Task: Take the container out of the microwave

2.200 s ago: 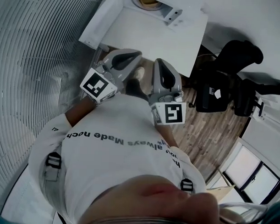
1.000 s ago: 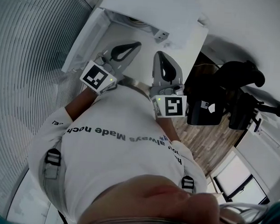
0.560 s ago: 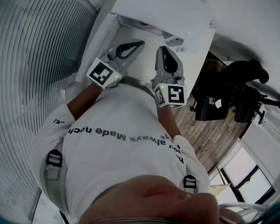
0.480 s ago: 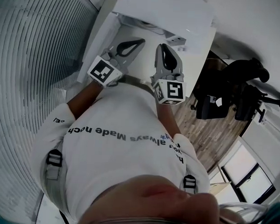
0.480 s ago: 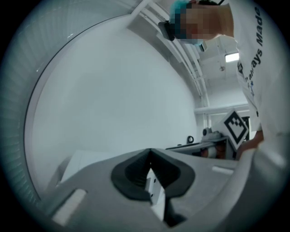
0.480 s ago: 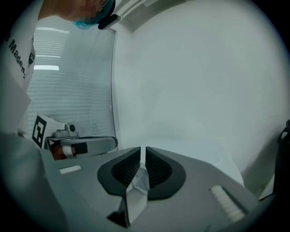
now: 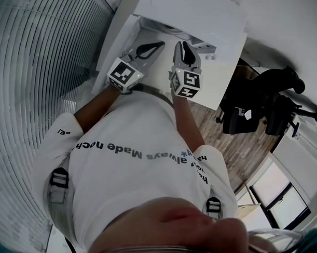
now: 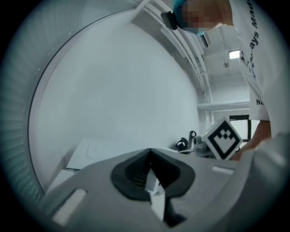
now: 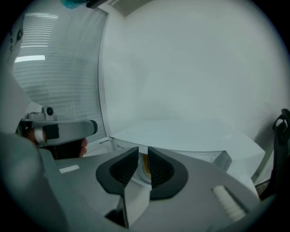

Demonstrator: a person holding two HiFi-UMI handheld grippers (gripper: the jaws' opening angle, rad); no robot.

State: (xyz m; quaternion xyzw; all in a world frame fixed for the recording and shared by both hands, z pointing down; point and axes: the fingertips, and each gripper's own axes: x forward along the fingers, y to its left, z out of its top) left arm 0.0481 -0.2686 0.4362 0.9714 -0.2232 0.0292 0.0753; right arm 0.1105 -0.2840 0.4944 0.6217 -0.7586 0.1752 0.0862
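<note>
A white microwave [image 7: 188, 13] stands in front of me, and only a sliver of a round container [image 7: 170, 29] shows in its opening. In the right gripper view the yellowish container [image 9: 144, 166] shows beyond the gap between the jaws. My right gripper [image 7: 183, 45] [image 9: 142, 156] points at the opening. It is open, its jaws have just been opening, and nothing is between them. My left gripper [image 7: 156, 44] [image 8: 149, 154] is beside it, at its left, with its tips together and holding nothing.
A white surface [image 7: 160, 71] lies under both grippers in front of the microwave. A ribbed curved wall [image 7: 41, 67] runs along the left. Black office chairs [image 7: 263, 106] stand on the wooden floor [image 7: 220, 131] at the right, with a window [image 7: 281, 190] beyond.
Both grippers have moved forward toward the microwave's opening, and their marker cubes now sit higher in the head view. The right gripper's jaws have parted.
</note>
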